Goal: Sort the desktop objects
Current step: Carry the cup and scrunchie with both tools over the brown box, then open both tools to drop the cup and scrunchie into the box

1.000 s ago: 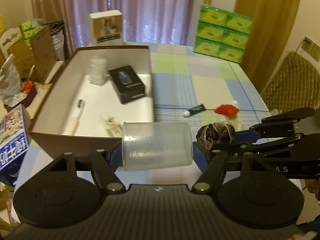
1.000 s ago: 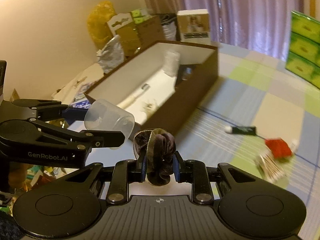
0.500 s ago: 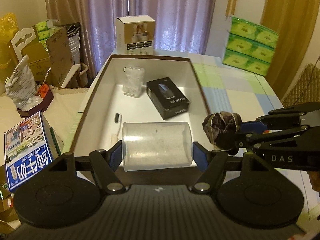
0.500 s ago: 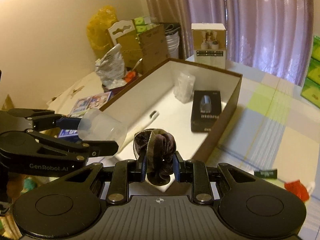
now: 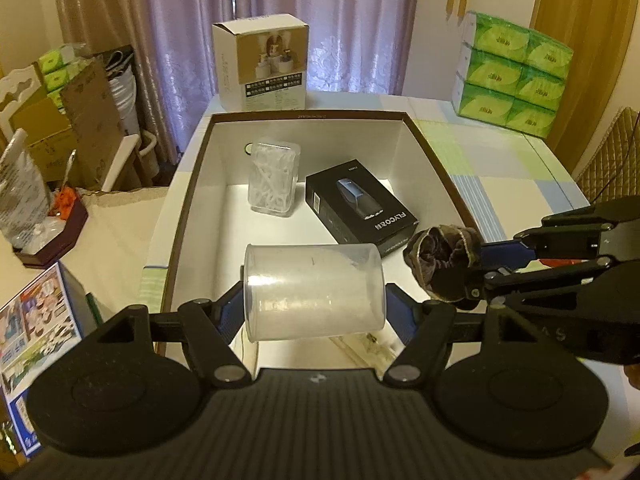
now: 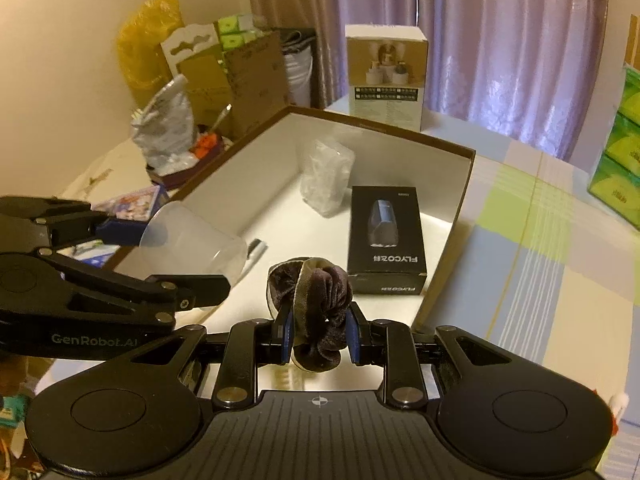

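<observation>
Both jaws clamp loads: cup (image 5: 314, 291) left, scrunchie (image 6: 310, 300) right.

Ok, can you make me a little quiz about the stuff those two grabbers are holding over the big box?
1. True or false: the left hand-held gripper holds a clear plastic cup lying on its side.
2. What does the right hand-held gripper hold? A) a toothbrush B) a dark velvet scrunchie C) a tissue pack
3. Fill in: the black box lies inside the big brown-rimmed ____.

Key: 1 true; 2 B; 3 box.
</observation>
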